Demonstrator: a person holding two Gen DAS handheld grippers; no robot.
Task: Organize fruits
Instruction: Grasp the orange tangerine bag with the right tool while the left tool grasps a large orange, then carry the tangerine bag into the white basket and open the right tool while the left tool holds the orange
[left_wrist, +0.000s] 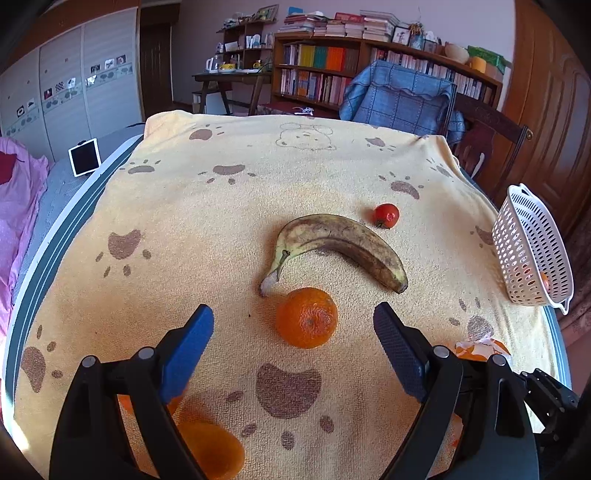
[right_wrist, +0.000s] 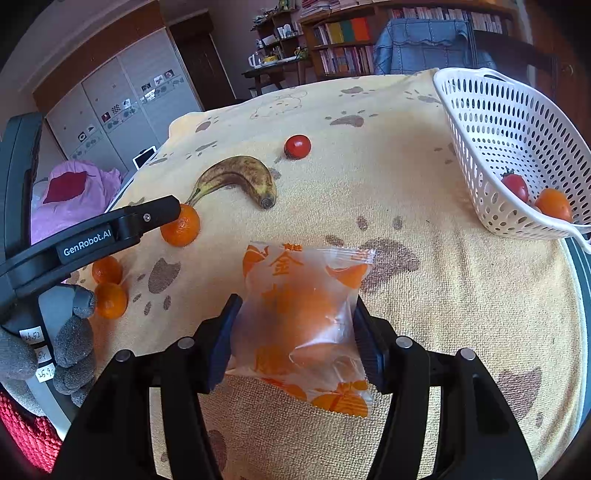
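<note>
My left gripper (left_wrist: 293, 310) stands open just above the towel, its blue fingers on either side of a loose orange (left_wrist: 306, 317) without touching it. Beyond the orange lie a spotted banana (left_wrist: 340, 240) and a small tomato (left_wrist: 386, 215). My right gripper (right_wrist: 297, 302) is shut on a bagged orange (right_wrist: 306, 314), a clear printed pouch squeezed between both pads. The white basket (right_wrist: 491, 140) stands at the right edge, holding a tomato (right_wrist: 515, 186) and an orange (right_wrist: 553, 204). Two small oranges (right_wrist: 107, 269) lie under the left gripper's finger (right_wrist: 162, 214).
A yellow paw-print towel (left_wrist: 184, 221) covers the table. A gloved hand (right_wrist: 74, 332) holds the left gripper. A chair with a blue cloth (left_wrist: 399, 99) stands behind the far edge, a tablet (left_wrist: 85, 157) at the left, and pink bedding (left_wrist: 18, 206) beside it.
</note>
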